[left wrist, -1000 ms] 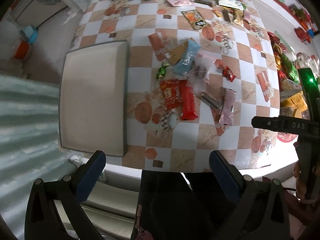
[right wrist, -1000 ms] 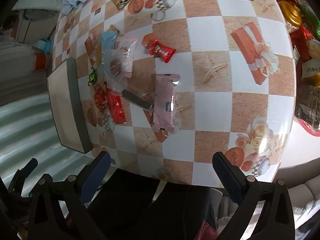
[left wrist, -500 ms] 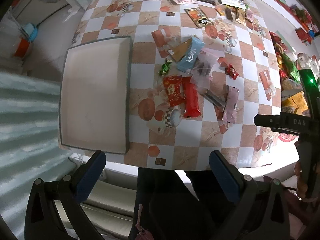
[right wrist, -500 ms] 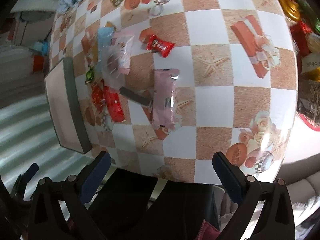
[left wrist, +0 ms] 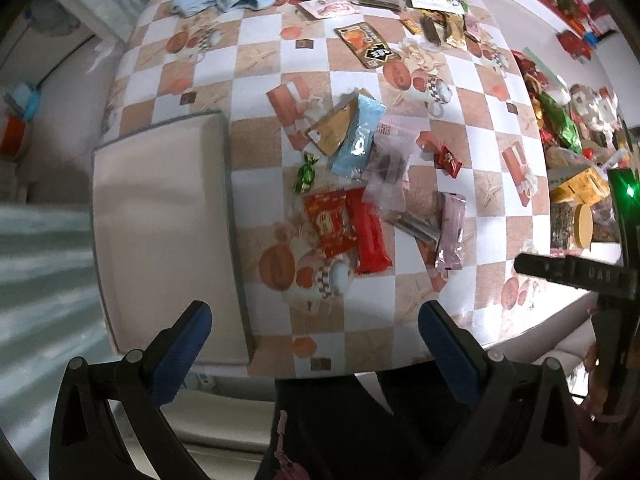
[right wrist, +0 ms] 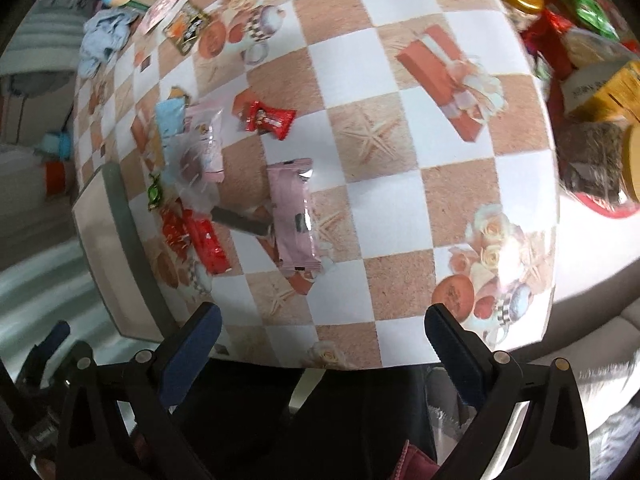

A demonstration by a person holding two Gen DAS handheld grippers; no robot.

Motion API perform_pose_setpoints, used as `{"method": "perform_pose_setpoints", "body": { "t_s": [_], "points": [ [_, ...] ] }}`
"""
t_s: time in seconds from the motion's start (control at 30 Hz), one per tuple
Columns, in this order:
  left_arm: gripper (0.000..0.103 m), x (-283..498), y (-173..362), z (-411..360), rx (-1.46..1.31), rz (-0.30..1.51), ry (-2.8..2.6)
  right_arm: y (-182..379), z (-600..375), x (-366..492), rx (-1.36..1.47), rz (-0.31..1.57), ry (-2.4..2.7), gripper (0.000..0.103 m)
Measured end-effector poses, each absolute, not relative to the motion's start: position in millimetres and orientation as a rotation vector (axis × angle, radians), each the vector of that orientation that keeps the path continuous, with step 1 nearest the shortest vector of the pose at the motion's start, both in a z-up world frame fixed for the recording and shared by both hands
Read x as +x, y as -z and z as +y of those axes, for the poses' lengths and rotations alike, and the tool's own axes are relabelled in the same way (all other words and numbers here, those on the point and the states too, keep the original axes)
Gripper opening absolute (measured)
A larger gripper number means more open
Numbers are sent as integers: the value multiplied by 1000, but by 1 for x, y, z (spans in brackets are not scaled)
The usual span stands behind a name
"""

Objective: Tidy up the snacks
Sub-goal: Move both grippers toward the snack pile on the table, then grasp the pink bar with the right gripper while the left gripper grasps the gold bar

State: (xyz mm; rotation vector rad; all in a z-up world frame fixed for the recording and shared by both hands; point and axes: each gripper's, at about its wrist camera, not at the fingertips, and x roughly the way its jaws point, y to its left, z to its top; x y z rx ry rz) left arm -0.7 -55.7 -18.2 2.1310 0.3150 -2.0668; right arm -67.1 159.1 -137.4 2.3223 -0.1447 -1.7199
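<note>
- Left gripper (left wrist: 312,328) and right gripper (right wrist: 322,330): both hanging spread wide, carrying nothing.
- Tray (left wrist: 160,236): sitting bare at table (right wrist: 400,184) edge; sorting not yet begun.
- Snacks: pink wrapper (right wrist: 294,216), red bar (left wrist: 370,232) lying loose beside tray.

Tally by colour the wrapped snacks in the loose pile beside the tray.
Red: 3, red bar, red patterned packet, small red candy
Pink: 2, pink bar, pink packet
Blue: 1
Gold: 1
Green: 1
Clear: 1
Dark: 1
Total: 10
</note>
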Motion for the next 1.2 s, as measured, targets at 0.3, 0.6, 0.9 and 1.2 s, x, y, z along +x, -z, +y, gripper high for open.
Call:
{"method": "perform_pose_setpoints", "body": {
  "t_s": [0.3,0.6,0.9,1.2],
  "points": [
    [103,-2,73,-71,2327,243,2053,170,168,-18,2547,-259,1736,102],
    [103,-38,78,-95,2271,119,2138,174,137,-8,2583,-263,1790,102],
    [103,-94,94,-96,2134,-17,2162,178,121,-46,2537,-128,1842,102],
    [103,-142,144,-91,2126,-87,2107,203,124,-78,2540,-66,1839,102]
  ]
}}
